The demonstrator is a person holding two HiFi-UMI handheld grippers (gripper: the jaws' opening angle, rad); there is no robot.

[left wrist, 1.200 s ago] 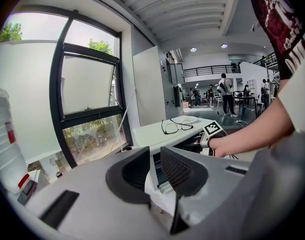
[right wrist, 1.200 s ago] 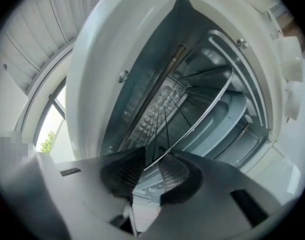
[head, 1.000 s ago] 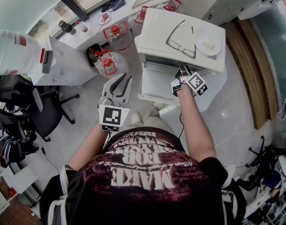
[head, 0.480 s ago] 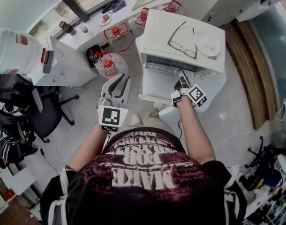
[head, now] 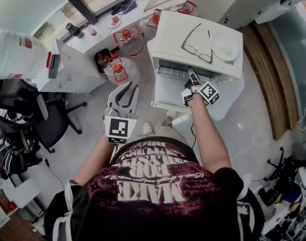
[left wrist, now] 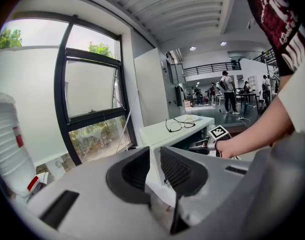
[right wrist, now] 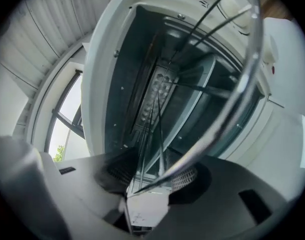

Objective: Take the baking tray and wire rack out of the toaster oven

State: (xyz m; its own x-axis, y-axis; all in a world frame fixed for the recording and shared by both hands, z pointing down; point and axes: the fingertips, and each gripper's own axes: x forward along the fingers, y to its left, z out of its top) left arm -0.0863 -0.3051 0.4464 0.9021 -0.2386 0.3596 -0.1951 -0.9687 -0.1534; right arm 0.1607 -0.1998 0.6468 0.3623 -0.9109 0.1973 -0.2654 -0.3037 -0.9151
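wire rack [head: 170, 72] slid from the toaster oven [head: 168, 29]; right hand-held gripper [head: 191, 75] just opened around it

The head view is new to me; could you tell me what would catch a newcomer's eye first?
The white toaster oven stands open at top centre, its wire rack partway out. The right gripper meets the rack's front edge, its jaws just opened, a rack wire between them. Glasses and a plate lie on top; the left gripper waits open and empty at left.
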